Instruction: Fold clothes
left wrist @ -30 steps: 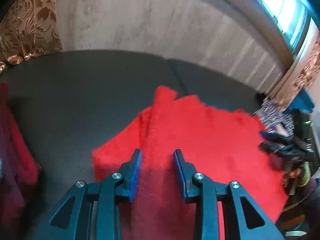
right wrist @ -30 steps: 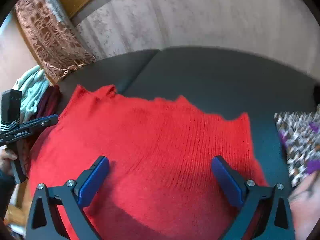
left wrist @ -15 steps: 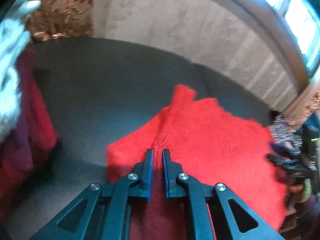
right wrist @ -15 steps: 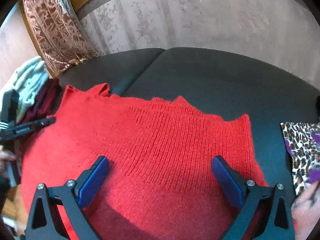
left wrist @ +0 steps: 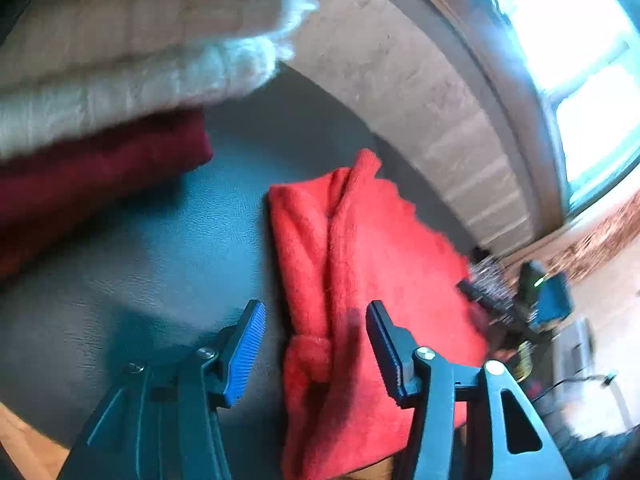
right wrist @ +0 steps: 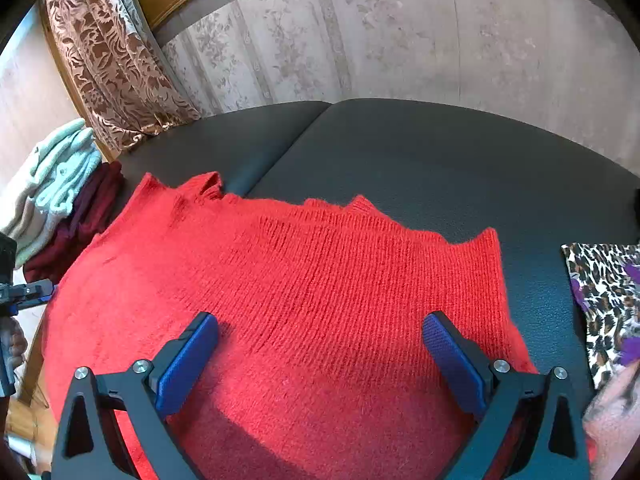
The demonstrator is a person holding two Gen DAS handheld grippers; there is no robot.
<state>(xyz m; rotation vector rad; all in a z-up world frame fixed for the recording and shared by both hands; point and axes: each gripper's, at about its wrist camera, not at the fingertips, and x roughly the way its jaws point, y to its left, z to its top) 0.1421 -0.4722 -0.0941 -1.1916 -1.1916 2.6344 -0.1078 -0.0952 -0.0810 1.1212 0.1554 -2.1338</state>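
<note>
Both grippers are hanging with jaws spread, gripping nothing: left gripper (left wrist: 316,344) over the red knit sweater's (right wrist: 304,292) folded edge, right gripper (right wrist: 320,354) above its middle, lying on the dark cushion (right wrist: 440,152).

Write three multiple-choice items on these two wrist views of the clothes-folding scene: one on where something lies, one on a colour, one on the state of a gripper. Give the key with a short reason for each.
1. Where does the leopard-print cloth lie relative to the bright red knitted sweater in the right wrist view?
A. On top of it
B. To its right, on the dark padded surface
C. Under the pale stack

2. What colour is the folded garment directly under the pale cream knit at the left?
A. Dark maroon
B. Yellow
C. Black

3. How does the right gripper stand?
A. Shut on the sweater
B. Shut on nothing
C. Open, fingers spread above the sweater

Key: 1 B, the print lies at the right edge, beside the sweater. 2 A, the maroon garment shows beneath the cream one. 3 C, a wide gap of red knit shows between its blue pads.
</note>
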